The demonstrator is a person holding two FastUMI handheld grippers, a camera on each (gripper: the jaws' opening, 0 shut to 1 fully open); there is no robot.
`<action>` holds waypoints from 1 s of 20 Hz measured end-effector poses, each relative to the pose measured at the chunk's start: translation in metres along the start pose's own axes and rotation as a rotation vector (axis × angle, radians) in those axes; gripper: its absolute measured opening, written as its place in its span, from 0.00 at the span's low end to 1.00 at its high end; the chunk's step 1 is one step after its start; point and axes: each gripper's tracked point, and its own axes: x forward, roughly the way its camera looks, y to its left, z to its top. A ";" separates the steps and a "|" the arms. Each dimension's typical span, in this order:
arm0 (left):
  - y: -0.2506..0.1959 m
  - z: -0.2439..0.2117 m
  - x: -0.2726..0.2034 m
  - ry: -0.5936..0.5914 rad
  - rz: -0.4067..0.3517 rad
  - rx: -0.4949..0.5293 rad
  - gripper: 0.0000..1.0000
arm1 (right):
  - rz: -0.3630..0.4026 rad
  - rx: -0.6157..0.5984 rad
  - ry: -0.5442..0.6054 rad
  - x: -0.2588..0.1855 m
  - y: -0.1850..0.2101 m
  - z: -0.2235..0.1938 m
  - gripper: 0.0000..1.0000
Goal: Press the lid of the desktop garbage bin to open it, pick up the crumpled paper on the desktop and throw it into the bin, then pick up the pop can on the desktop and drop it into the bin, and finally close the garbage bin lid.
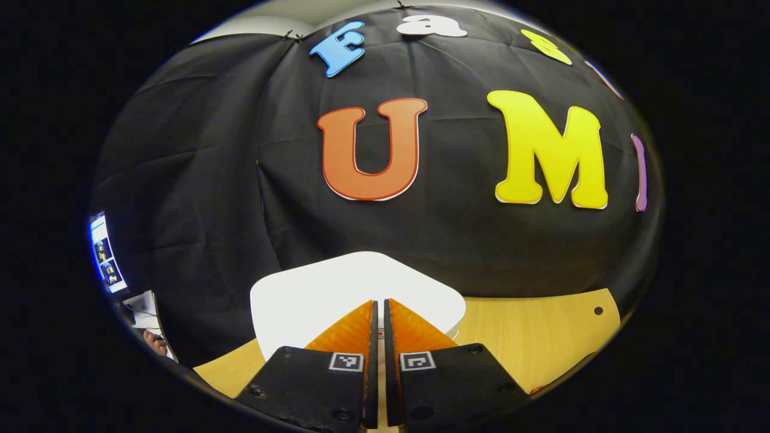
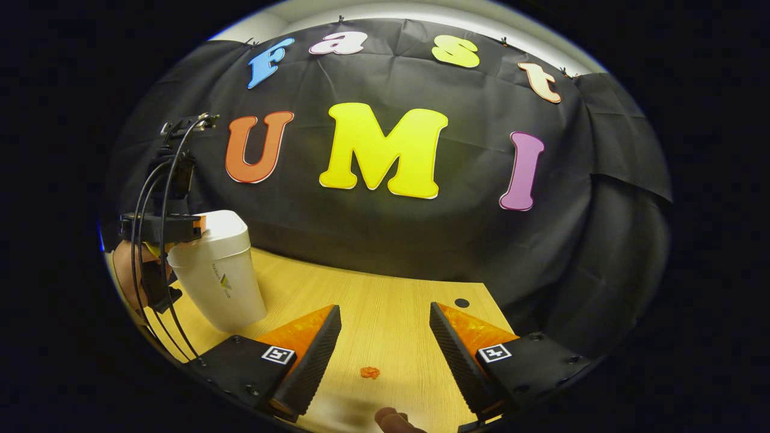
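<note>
In the left gripper view I am holding my left claw (image 1: 380, 310) with its fingers together, nothing between them, tips sitting over the closed white lid (image 1: 337, 288) of the garbage bin, the wooden counter (image 1: 541, 337) showing beyond to the right. In the right gripper view my right claw (image 2: 385, 319) is standing wide apart over the counter, with a small orange crumpled scrap (image 2: 370, 372) lying between its fingers; the garbage bin (image 2: 219, 276) is standing far left, the left claw poised at its lid.
</note>
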 end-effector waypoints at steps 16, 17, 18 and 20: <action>-0.001 -0.007 0.003 0.007 0.014 -0.038 0.04 | -0.041 0.061 0.085 0.009 -0.017 -0.025 0.94; -0.001 -0.006 0.005 0.003 0.012 -0.038 0.03 | -0.049 0.069 0.088 0.008 -0.019 -0.027 0.94; -0.001 -0.005 0.004 -0.001 0.011 -0.034 0.03 | -0.049 0.074 0.089 0.007 -0.021 -0.027 0.94; -0.002 -0.002 0.003 -0.015 0.012 -0.026 0.03 | -0.051 0.072 0.084 0.004 -0.025 -0.026 0.94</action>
